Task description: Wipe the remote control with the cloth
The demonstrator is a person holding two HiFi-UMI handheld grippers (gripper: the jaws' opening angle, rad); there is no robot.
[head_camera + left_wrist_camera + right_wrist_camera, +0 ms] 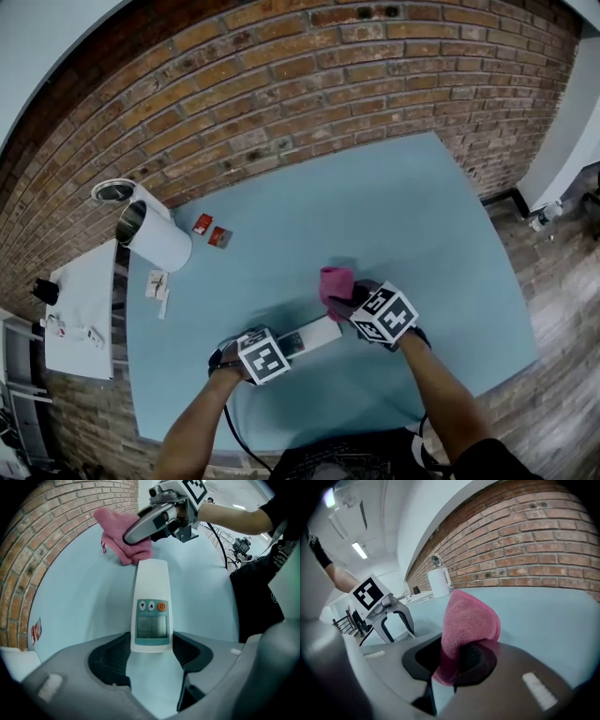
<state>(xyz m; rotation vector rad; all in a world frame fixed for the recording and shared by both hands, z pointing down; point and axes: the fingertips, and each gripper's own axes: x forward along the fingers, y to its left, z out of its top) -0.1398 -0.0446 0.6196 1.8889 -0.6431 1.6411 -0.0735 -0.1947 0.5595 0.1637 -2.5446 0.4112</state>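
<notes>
The remote control (311,338) is being held down flat on the blue table (403,216), close to the near edge, its display and button end being gripped by the left gripper (151,654), whose jaws are being pressed onto its two long sides from above. By the look of it, a light, stiff, smooth plastic body is being dealt with here, one likely to skid under a wipe, so that sideways clamp at one end is being judged the right hold, with the rest of the face left free. The pink cloth (469,618) is being pinched in a bunched fold by the right gripper (457,660), jaws closed on it; soft and limp, it is being hung just at the remote's far end, though contact cannot be told. Light pressure is being called for, buttons being easily pushed.
</notes>
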